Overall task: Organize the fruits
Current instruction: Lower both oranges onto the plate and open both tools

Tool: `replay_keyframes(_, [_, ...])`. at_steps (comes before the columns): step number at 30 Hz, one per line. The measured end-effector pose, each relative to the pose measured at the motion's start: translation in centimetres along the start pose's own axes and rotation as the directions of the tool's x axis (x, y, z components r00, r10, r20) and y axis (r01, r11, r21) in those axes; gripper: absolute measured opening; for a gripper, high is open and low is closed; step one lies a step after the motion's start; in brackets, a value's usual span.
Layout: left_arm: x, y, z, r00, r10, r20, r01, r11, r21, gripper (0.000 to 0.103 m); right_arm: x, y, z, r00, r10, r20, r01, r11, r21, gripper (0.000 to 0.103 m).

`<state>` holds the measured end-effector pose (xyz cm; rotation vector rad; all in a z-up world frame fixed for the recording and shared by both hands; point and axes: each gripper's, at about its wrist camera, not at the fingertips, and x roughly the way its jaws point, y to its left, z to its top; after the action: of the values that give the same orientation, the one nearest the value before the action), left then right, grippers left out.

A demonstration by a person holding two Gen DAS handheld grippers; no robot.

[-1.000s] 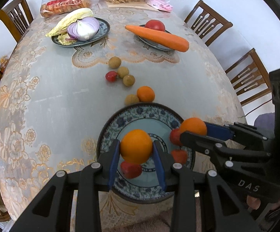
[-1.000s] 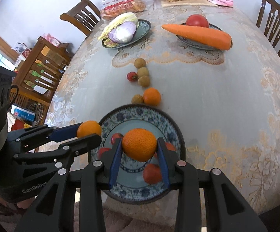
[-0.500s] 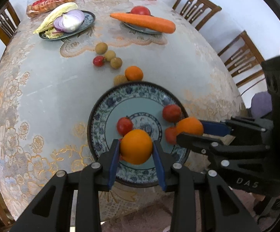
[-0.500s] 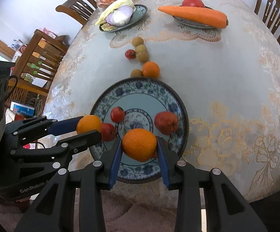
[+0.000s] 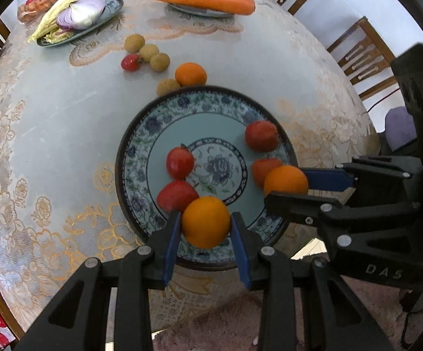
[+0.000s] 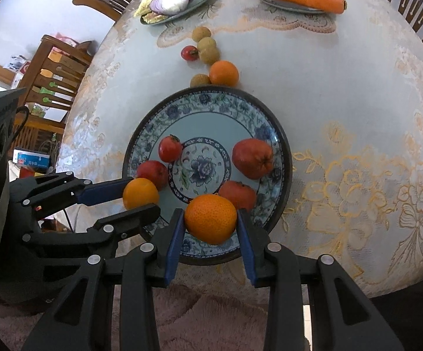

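Note:
My left gripper (image 5: 205, 225) is shut on an orange (image 5: 205, 221) over the near rim of the blue floral plate (image 5: 211, 105). My right gripper (image 6: 210, 222) is shut on a second orange (image 6: 210, 218) over the same plate (image 6: 211, 99). Each gripper shows in the other's view: the right one (image 5: 287, 185) at the plate's right edge, the left one (image 6: 139, 194) at its left edge. Several red fruits (image 5: 180, 162) lie in the plate. Beyond its far rim a third orange (image 5: 190, 73), several longans (image 5: 148, 51) and a small red fruit (image 5: 130, 62) rest on the tablecloth.
At the table's far side stand a plate with cabbage and a halved onion (image 5: 80, 14) and a plate with a carrot (image 5: 202, 0) and tomato. Wooden chairs (image 5: 360, 52) ring the table. A wooden shelf (image 6: 50, 70) stands to the left in the right wrist view.
Both grippers, each still holding its orange, have sunk toward the plate and tipped downward. The plate now looks larger and more of the red fruits show beyond the oranges.

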<state>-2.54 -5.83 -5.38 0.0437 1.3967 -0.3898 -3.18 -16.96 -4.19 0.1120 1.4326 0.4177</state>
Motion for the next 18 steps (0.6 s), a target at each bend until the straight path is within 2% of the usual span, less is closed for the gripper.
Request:
replay_keyframes(9, [1.6,0.3,0.1,0.998,-0.005,-0.066,0.007,1.000,0.021,0.035,1.2,-0.5,-0.1,0.999,0.015,-0.047,-0.013,0.999,0.053,0.036])
replay_keyframes(18, [2.3,-0.3,0.0,0.995,-0.003,-0.100,0.010,0.997,0.074,0.035,1.9,-0.8,-0.6,0.998,0.006,-0.068,0.001,0.995,0.099,0.036])
